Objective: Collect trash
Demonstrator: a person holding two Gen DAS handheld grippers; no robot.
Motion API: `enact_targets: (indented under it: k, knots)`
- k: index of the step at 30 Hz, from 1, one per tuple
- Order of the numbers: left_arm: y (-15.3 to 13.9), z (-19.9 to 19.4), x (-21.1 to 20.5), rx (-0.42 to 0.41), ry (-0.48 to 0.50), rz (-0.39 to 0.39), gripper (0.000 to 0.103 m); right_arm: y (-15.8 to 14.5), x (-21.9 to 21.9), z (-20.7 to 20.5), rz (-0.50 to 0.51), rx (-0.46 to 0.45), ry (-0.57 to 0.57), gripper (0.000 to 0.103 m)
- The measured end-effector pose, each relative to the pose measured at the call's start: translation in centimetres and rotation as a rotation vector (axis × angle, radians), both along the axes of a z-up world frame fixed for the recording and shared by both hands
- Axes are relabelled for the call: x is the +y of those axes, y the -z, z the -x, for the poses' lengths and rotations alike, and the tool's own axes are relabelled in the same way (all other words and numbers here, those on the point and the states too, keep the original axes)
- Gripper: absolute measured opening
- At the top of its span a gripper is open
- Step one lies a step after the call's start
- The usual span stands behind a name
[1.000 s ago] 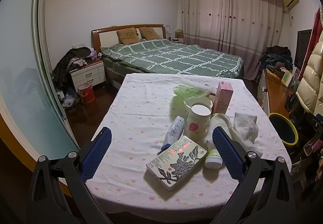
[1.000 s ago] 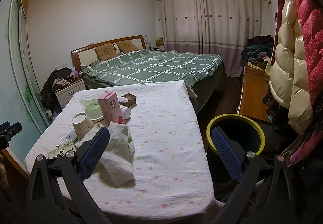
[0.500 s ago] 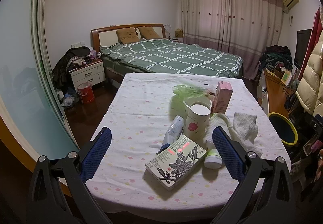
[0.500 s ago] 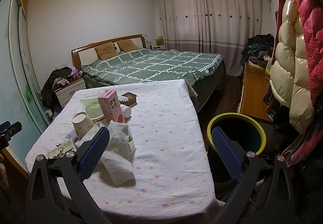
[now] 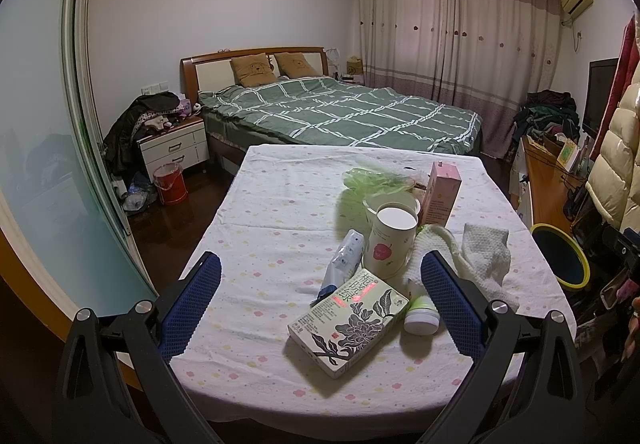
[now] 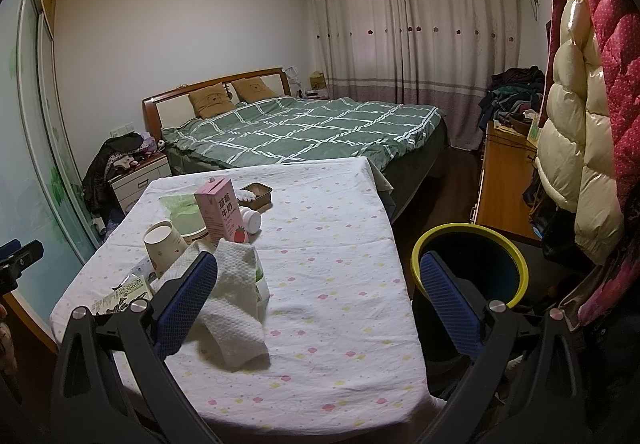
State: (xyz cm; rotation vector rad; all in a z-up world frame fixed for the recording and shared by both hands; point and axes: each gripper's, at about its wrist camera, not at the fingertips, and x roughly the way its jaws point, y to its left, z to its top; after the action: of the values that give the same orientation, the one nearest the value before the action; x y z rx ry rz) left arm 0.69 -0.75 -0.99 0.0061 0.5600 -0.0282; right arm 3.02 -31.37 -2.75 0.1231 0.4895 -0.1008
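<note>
A table with a dotted white cloth (image 5: 280, 228) holds a flower-printed box (image 5: 348, 322), a paper cup (image 5: 390, 240), a pink milk carton (image 5: 442, 200), a crumpled white tissue (image 5: 484, 256), a small wrapper (image 5: 344, 258), a green plastic bag (image 5: 370, 180) and a small white jar (image 5: 420, 318). My left gripper (image 5: 320, 284) is open and empty above the table's near edge, just before the box. My right gripper (image 6: 318, 286) is open and empty above the table's right side, with the tissue (image 6: 236, 296) by its left finger. A yellow-rimmed bin (image 6: 470, 268) stands right of the table.
A bed with a green checked cover (image 5: 340, 116) lies behind the table. A nightstand (image 5: 172, 148) and a red bucket (image 5: 170, 184) stand at the left. A wooden desk (image 6: 504, 180) and hanging coats (image 6: 580, 124) are at the right. A small tray (image 6: 256, 192) sits on the table.
Both views have shifted very slightly; the objects on the table have not moved and both grippers stay open.
</note>
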Motion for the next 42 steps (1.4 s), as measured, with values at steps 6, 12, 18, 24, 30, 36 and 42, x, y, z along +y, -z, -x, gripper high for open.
enact_targets:
  k: [6,12,18,24,30,36,42]
  knots:
    - [0.0,0.0,0.0,0.000,0.000,0.000,0.099,0.1,0.0,-0.1,0.001,0.002,0.000,0.097]
    - [0.0,-0.2,-0.1,0.010,0.001,0.002,0.099,0.1,0.1,0.0,0.000,0.003,-0.001,0.097]
    - [0.2,-0.5,0.0,0.021,0.002,0.005,0.099,0.5,0.2,-0.3,0.000,0.014,-0.002,0.097]
    - [0.5,-1.1,0.3,0.033,-0.001,0.006,0.099,0.9,0.3,-0.8,-0.004,0.031,-0.008,0.097]
    - [0.9,-1.8,0.6,0.043,-0.009,0.008,0.099,1.1,0.9,-2.4,0.000,0.059,-0.050,0.097]
    - [1.7,-2.7,1.3,0.056,-0.026,0.017,0.099,0.6,3.3,-6.9,-0.005,0.101,-0.215,0.097]
    - [2.4,-4.1,1.8,0.064,-0.045,-0.003,0.099,-1.2,8.0,-13.1,-0.002,0.127,-0.409,0.097]
